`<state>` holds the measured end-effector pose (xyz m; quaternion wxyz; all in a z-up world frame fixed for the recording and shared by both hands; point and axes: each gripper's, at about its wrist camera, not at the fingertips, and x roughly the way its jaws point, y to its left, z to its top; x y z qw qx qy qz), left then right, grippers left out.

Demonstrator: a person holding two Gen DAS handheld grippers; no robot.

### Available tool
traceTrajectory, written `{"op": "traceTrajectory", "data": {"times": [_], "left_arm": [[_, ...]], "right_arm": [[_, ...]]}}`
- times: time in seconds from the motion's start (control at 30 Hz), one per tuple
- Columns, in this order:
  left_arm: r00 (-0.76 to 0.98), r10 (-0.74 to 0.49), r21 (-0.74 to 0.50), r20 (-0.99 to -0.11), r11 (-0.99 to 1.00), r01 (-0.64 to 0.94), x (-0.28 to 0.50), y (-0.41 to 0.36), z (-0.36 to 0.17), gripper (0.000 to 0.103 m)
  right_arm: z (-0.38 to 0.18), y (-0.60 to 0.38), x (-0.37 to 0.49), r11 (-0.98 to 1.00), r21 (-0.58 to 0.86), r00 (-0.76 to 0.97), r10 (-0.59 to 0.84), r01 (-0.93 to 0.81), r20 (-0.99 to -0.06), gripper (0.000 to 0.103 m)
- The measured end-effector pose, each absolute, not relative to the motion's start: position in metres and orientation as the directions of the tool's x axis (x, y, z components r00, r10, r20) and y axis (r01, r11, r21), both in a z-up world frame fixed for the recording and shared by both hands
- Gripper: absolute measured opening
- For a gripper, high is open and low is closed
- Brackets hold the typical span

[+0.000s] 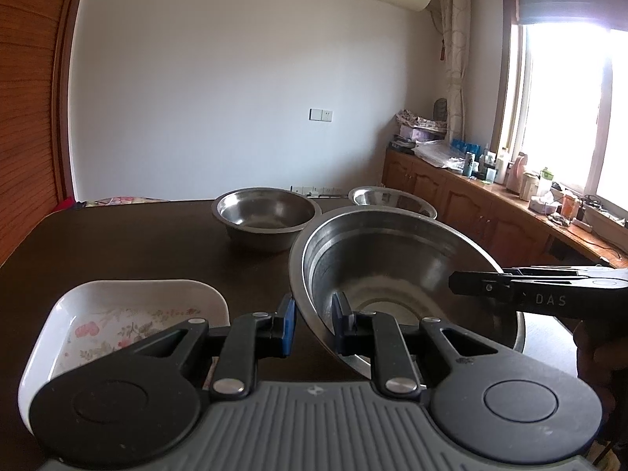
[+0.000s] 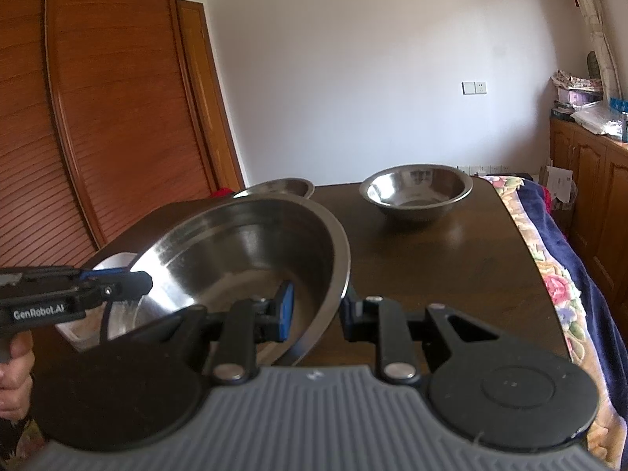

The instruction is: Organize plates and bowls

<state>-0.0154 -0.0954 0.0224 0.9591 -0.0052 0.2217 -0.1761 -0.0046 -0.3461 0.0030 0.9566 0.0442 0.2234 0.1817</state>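
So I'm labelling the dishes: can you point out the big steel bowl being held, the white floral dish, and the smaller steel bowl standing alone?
Big steel bowl [image 1: 392, 259]: left wrist view, inner wall.
White floral dish [image 1: 129, 294]: left wrist view, far wall.
Smaller steel bowl [image 2: 416, 188]: right wrist view, inside.

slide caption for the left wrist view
Both grippers' fingers clamp the large steel bowl beside a floral dish.

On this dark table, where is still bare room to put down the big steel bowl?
The big steel bowl is held by both claws. Bare room: the table's right part, between the far right bowl and the near edge. Also bare: the left strip beyond the white floral dish. Crowded: the near left, at that dish.
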Motion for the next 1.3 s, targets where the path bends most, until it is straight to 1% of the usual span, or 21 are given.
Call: {"op": "traceTrajectory", "data": {"times": [0.27, 0.4, 0.63, 0.77, 0.87, 0.9, 0.97, 1.0, 1.03, 1.1, 1.17, 1.23, 1.3], "left_arm": [[0.834, -0.324, -0.069, -0.445, 0.942, 0.329, -0.016, -0.097, 0.015, 0.028], [0.830, -0.328, -0.086, -0.451, 0.942, 0.326, -0.013, -0.093, 0.012, 0.031], [0.827, -0.338, -0.102, -0.450, 0.939, 0.328, -0.010, -0.092, 0.011, 0.033], [0.825, -0.346, -0.093, -0.448, 0.935, 0.342, -0.011, -0.094, 0.011, 0.041], [0.839, -0.335, -0.084, -0.428, 0.939, 0.333, -0.014, -0.092, 0.014, 0.055], [0.844, -0.332, -0.081, -0.421, 0.941, 0.330, -0.015, -0.091, 0.015, 0.058], [0.850, -0.328, -0.079, -0.411, 0.942, 0.325, -0.016, -0.088, 0.018, 0.059], [0.854, -0.327, -0.077, -0.404, 0.943, 0.324, -0.018, -0.086, 0.020, 0.062], [0.859, -0.324, -0.073, -0.397, 0.944, 0.323, -0.019, -0.086, 0.021, 0.064], [0.871, -0.312, -0.057, -0.379, 0.948, 0.314, -0.023, -0.084, 0.025, 0.070], [0.882, -0.300, -0.039, -0.362, 0.951, 0.307, -0.026, -0.083, 0.029, 0.073], [0.892, -0.290, -0.026, -0.347, 0.954, 0.300, -0.029, -0.081, 0.034, 0.077], [0.897, -0.289, -0.020, -0.334, 0.954, 0.300, -0.032, -0.079, 0.036, 0.087]], "right_arm": [[-0.003, -0.343, -0.005, 0.930, 0.175, 0.826, 0.369, -0.325, -0.427, 0.027], [-0.008, -0.342, -0.004, 0.929, 0.182, 0.822, 0.370, -0.323, -0.433, 0.027], [-0.010, -0.340, -0.004, 0.925, 0.185, 0.818, 0.380, -0.333, -0.432, 0.026], [-0.010, -0.342, -0.004, 0.920, 0.210, 0.819, 0.391, -0.332, -0.419, 0.028], [-0.010, -0.345, -0.005, 0.919, 0.217, 0.822, 0.392, -0.330, -0.412, 0.029], [-0.008, -0.346, -0.006, 0.920, 0.215, 0.827, 0.390, -0.328, -0.405, 0.031], [-0.005, -0.349, -0.009, 0.924, 0.211, 0.838, 0.379, -0.319, -0.392, 0.040], [-0.003, -0.351, -0.010, 0.925, 0.212, 0.843, 0.376, -0.316, -0.384, 0.046], [-0.001, -0.354, -0.012, 0.926, 0.213, 0.849, 0.372, -0.311, -0.376, 0.049], [0.002, -0.359, -0.015, 0.929, 0.216, 0.859, 0.363, -0.302, -0.362, 0.050], [0.006, -0.364, -0.019, 0.931, 0.212, 0.867, 0.355, -0.296, -0.348, 0.052], [0.010, -0.366, -0.023, 0.938, 0.197, 0.880, 0.338, -0.285, -0.334, 0.056], [0.013, -0.368, -0.028, 0.945, 0.178, 0.893, 0.318, -0.273, -0.318, 0.059]]}}
